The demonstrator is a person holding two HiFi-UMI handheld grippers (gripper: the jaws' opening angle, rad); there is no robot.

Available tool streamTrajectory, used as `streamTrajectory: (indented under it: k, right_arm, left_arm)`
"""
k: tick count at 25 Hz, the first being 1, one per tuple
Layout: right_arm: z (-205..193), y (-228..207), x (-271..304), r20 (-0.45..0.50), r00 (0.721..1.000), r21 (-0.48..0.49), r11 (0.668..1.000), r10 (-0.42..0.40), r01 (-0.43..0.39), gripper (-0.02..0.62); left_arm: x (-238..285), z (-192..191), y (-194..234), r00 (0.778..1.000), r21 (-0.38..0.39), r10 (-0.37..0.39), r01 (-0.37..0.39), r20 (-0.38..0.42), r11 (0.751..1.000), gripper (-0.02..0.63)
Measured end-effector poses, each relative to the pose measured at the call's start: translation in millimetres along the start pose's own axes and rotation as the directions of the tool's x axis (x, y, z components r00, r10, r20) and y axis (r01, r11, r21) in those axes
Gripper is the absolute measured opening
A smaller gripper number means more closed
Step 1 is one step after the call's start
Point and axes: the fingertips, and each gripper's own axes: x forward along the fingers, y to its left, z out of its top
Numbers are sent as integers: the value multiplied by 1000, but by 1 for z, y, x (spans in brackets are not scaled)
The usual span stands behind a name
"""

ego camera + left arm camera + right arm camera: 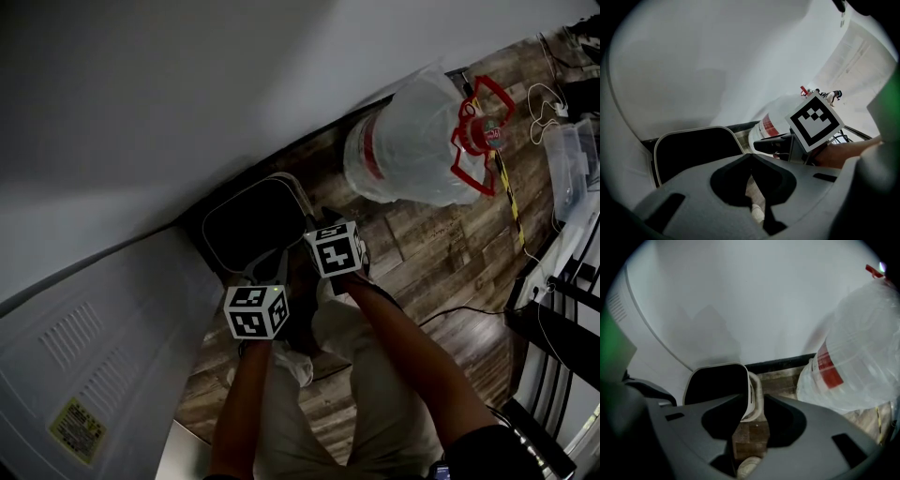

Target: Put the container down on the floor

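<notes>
The container (251, 225) is a dark bin with a pale rim, low over the wooden floor (441, 253) against the white wall. In the right gripper view its side wall and pale handle (753, 397) sit between the two jaws of my right gripper (753, 401), one jaw inside the container (717, 383) and one outside, closed on it. My left gripper (751, 157) has its tips together right beside the container (693, 152), at the near corner, with nothing seen between them. In the head view, my left gripper (272, 270) and right gripper (323, 223) both reach to the bin's near edge.
A big clear water jug (412, 145) with a red band and red handle lies on the floor right of the bin, also in the right gripper view as the jug (853, 362). A white panelled appliance (84, 375) stands at left. Cables (544, 103), striped tape (509, 192) and a clear box (574, 164) lie at the right.
</notes>
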Motion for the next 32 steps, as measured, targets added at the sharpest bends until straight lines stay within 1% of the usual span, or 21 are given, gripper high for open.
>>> streamTrajectory:
  k: [6, 10, 15, 19, 27, 29, 32]
  right_arm:
    - [-3, -2, -11, 3, 1000, 3, 1000, -6, 6, 114]
    - [-2, 4, -38, 20, 1000, 11, 1000, -17, 17, 114]
    - [4, 14, -74, 25, 1000, 32, 999, -8, 7, 114]
    - [12, 17, -109, 7, 1000, 18, 1000, -9, 9, 112]
    - [51, 26, -169, 22, 1000, 19, 1000, -4, 3, 102]
    - [57, 29, -181, 23, 1000, 29, 1000, 1, -1, 99]
    - [71, 38, -198, 33, 999, 28, 1000, 8, -9, 90]
  left_arm:
    - [-8, 0, -6, 1000, 12, 5, -4, -16, 1000, 17]
    - [-26, 6, -16, 999, 11, 13, -13, -30, 1000, 17]
    - [-49, 20, -33, 999, 17, 24, -23, -48, 1000, 17]
    - [-71, 40, -53, 999, 22, 24, -23, -49, 999, 17]
    - [-126, 88, -86, 999, 20, 44, -43, -28, 999, 17]
    - [-140, 96, -93, 999, -3, 50, -50, -18, 999, 17]
    - [-158, 109, -103, 999, -44, 37, -37, -3, 998, 17]
